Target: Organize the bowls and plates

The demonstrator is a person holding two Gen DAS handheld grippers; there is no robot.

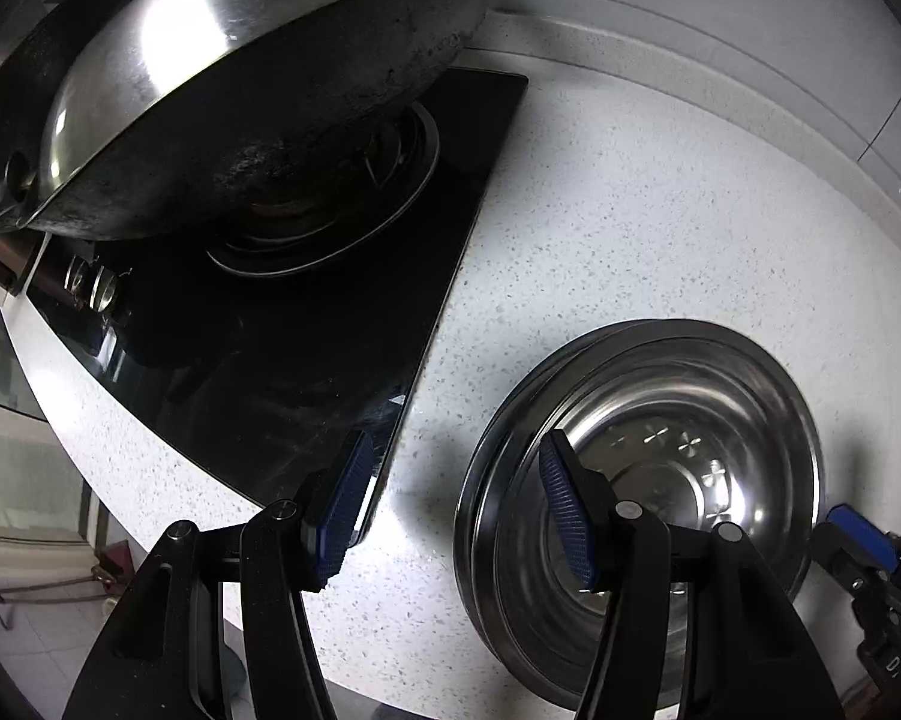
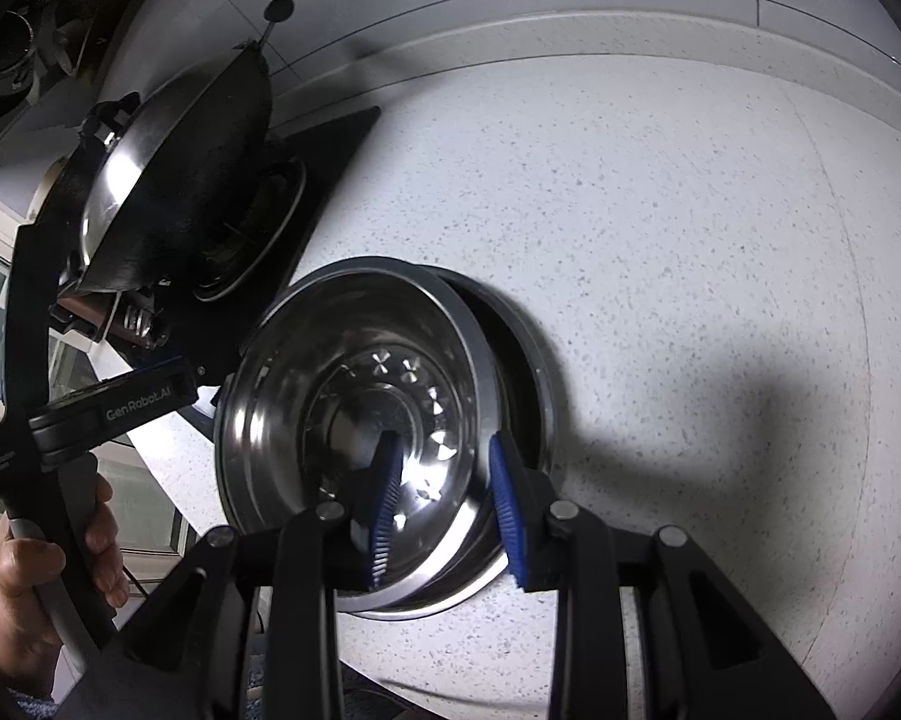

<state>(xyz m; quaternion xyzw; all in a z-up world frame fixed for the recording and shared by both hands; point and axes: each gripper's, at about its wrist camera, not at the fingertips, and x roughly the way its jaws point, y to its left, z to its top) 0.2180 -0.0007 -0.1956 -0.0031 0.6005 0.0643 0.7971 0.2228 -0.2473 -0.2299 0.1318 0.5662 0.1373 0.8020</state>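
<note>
A: Where are the bowls?

B: A shiny steel bowl (image 2: 354,420) sits inside another steel bowl (image 2: 525,360) on the white speckled counter (image 2: 660,210). In the right wrist view they are in the middle, toward 7 o'clock. The top bowl is tipped, and the rim of the one under it sticks out at 2 o'clock. In the left wrist view the stack (image 1: 678,438) is low at 4 o'clock.

A: What is the right gripper doing?

B: The right gripper (image 2: 444,504) has its blue pads on each side of the top bowl's rim, one inside and one outside. They look close to the rim, but I cannot tell if they squeeze it.

A: And the left gripper?

B: The left gripper (image 1: 450,510) is wide apart and holds nothing. One blue pad (image 1: 345,510) is over the corner of the black stove (image 1: 306,348). The other pad (image 1: 564,516) is in front of the bowls.

A: What else is there?

B: A big wok (image 1: 258,90) with a shiny lid sits on the stove at 11 o'clock. A hand (image 2: 42,588) grips the left tool's handle at 8 o'clock in the right wrist view.
</note>
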